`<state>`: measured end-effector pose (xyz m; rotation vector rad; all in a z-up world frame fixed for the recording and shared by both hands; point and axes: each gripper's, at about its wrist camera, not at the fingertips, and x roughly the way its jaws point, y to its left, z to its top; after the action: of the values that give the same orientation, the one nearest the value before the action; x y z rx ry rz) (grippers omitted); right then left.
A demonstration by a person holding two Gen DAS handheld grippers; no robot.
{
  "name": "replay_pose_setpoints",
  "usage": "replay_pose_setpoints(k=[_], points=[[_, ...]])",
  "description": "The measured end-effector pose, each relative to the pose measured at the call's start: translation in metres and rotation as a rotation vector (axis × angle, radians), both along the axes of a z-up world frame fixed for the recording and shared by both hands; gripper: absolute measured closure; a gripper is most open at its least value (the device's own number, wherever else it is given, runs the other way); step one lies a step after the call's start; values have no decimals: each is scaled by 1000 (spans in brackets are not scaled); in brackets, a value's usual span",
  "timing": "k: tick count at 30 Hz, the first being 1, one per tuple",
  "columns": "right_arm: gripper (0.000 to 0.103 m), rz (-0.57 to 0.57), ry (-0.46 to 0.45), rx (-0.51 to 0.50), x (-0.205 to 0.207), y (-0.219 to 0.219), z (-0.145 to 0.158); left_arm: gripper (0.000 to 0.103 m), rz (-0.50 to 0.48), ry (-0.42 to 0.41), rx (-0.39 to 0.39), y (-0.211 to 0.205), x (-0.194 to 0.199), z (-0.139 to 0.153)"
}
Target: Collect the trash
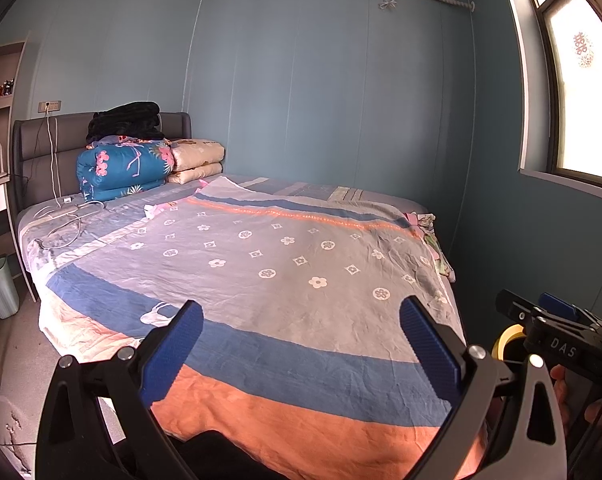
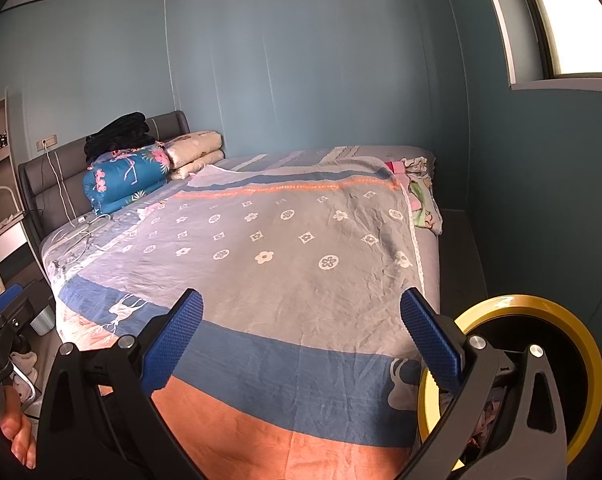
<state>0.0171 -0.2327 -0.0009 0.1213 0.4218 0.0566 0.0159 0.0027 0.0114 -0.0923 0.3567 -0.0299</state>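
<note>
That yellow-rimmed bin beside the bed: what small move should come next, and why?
Probably swing the right gripper toward the yellow-rimmed bin at its right. Both it and the left gripper are open and empty, hovering over the bedspread, and what looks like rubbish shows inside the bin.

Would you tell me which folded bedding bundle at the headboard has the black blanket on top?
The blue flamingo-print quilt carries the black blanket; the cream quilt beside it is bare.
</note>
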Motion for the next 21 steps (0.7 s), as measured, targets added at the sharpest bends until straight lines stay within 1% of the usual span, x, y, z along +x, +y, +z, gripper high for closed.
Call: replay_pose_setpoints(k=[21], points=[[8,-7,14,6,0,1,-4,8,-14,18,-6,0,3,-3]])
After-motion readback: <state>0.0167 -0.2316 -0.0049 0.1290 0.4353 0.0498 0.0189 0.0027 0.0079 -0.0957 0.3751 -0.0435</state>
